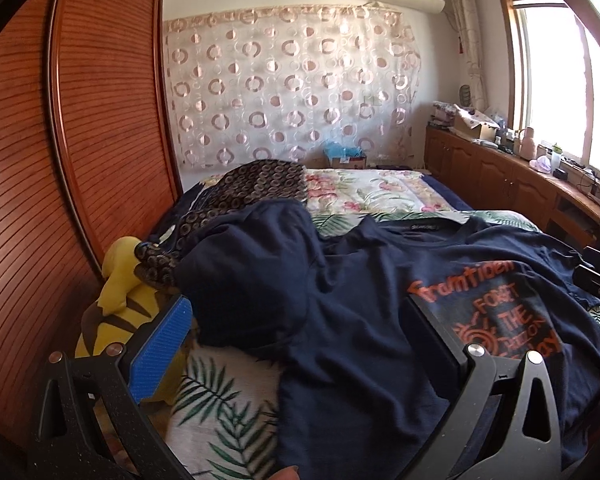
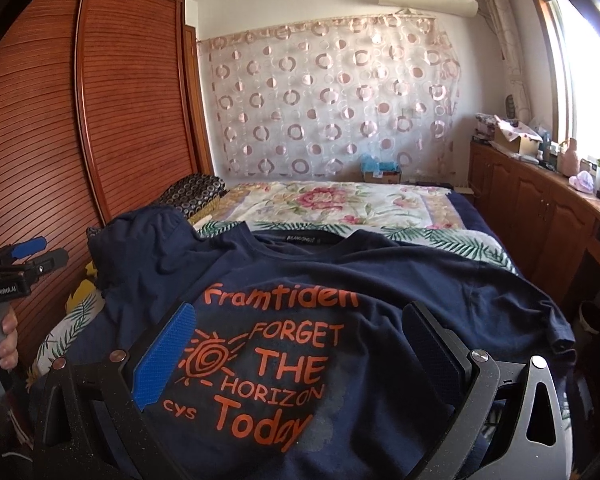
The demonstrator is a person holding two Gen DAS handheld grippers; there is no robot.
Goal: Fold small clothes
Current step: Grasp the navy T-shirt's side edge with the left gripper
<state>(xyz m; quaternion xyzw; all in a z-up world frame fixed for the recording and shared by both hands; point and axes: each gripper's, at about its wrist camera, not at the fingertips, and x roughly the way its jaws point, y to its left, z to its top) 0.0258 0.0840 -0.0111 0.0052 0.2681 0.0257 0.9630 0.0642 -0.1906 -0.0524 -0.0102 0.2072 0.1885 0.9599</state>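
The navy T-shirt [image 2: 380,280] lies print-up on the bed [image 2: 340,200], its left sleeve [image 1: 240,272] bunched near the wardrobe [image 1: 100,120]. Left gripper [image 1: 300,332] and right gripper [image 2: 300,344] both gape wide, grasping nothing.

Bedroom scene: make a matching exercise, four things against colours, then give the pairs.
Things:
1. T-shirt
2. T-shirt lettering
3. Plush toy
4. Wardrobe

Colours:
A. reddish-brown wood
B. yellow with dark stripes
C. navy blue
D. orange

Pairs: 1-C, 2-D, 3-B, 4-A
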